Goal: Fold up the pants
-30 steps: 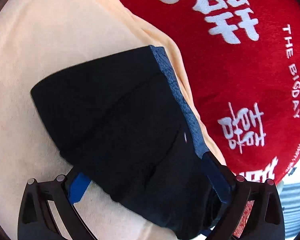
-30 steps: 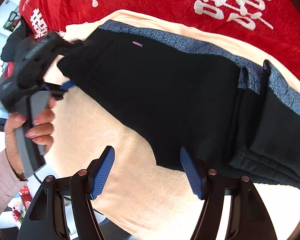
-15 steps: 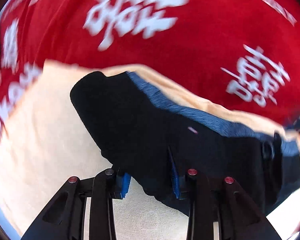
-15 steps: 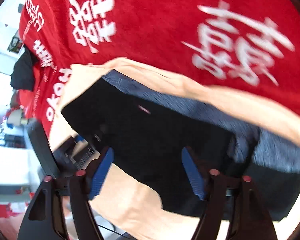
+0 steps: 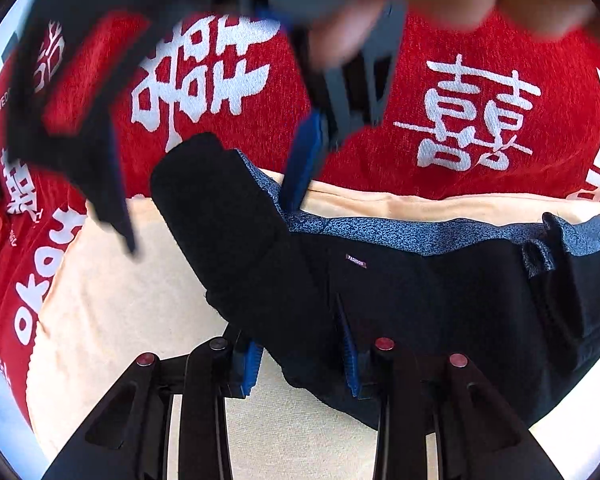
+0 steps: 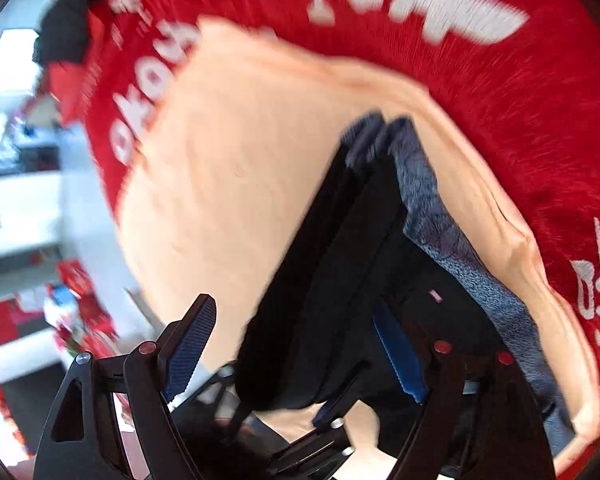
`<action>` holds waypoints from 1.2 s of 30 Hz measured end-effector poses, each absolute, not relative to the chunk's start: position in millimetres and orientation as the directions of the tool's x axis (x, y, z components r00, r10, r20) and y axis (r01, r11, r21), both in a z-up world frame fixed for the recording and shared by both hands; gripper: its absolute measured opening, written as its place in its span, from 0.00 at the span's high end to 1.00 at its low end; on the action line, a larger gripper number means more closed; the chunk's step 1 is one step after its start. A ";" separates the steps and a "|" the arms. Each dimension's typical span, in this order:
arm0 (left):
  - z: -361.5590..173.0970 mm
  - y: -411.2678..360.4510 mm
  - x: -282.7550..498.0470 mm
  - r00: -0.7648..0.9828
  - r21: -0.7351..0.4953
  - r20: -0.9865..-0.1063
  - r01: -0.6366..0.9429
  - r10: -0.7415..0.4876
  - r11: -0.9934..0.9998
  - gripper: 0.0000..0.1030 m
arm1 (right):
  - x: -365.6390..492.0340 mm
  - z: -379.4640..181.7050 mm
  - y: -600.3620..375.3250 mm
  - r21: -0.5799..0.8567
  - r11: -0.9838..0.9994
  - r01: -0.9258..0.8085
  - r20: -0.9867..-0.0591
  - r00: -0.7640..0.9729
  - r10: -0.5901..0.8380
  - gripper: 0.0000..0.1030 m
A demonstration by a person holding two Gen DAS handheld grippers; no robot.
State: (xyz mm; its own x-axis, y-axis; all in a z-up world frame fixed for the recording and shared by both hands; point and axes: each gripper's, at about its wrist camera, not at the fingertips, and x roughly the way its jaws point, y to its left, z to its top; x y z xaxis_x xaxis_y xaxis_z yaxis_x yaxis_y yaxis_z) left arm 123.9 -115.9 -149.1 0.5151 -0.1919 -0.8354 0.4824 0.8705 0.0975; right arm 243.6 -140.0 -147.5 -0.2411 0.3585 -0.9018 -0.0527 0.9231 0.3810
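Black pants (image 5: 400, 300) with a blue-grey waistband (image 5: 420, 232) lie folded on a peach cloth (image 5: 120, 300). My left gripper (image 5: 300, 360) is shut on the near edge of the pants, with a raised fold of black fabric standing above the jaws. My right gripper (image 6: 296, 348) is open and hovers over the pants (image 6: 340, 260); it shows blurred at the top of the left wrist view (image 5: 204, 184), its blue pad near the waistband. The left gripper's fingers show below the pants in the right wrist view (image 6: 328, 416).
A red blanket with white characters (image 5: 480, 120) lies under and behind the peach cloth. Beyond the blanket's left edge is a white room with red items (image 6: 28, 240).
My right gripper swung over the pants toward the far waistband side. My left gripper stays clamped on the pants edge and has lifted a fold upward.
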 end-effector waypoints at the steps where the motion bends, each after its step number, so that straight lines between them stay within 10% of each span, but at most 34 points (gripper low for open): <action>1: -149.1 -116.1 123.1 0.508 0.092 -0.839 0.486 -0.195 0.869 0.66 | 241.5 -153.6 -140.7 0.368 0.928 -0.057 -0.905 -0.252 0.343 0.52; 2: -149.2 -117.1 124.3 0.498 0.085 -0.845 0.485 -0.195 0.871 0.66 | 239.3 -157.1 -145.6 0.389 0.920 -0.037 -0.895 -0.252 0.368 0.76; 5: -141.8 -125.1 119.7 0.502 0.075 -0.834 0.513 -0.228 0.855 0.66 | 226.6 -149.9 -172.7 0.441 0.897 0.036 -0.880 -0.180 0.440 0.82; 22: -50.6 -287.1 10.7 0.267 -0.121 -0.806 0.799 -0.528 0.589 0.66 | -4.0 -55.8 -414.1 0.752 0.590 0.294 -0.653 0.450 0.609 0.82; 36: -138.4 -388.8 -79.6 0.184 -0.019 -0.920 0.861 -0.345 0.509 0.66 | -149.4 -165.7 -511.1 0.743 0.409 0.530 -0.667 0.536 0.518 0.82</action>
State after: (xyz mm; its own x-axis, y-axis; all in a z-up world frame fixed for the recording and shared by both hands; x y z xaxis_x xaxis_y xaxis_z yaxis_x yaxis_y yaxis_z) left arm -79.6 -388.8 -138.4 0.1837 -0.3453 -0.9203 0.8606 0.5090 -0.0192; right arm -149.4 -511.1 -165.7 0.5356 0.5176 -0.6672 0.5305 0.4085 0.7428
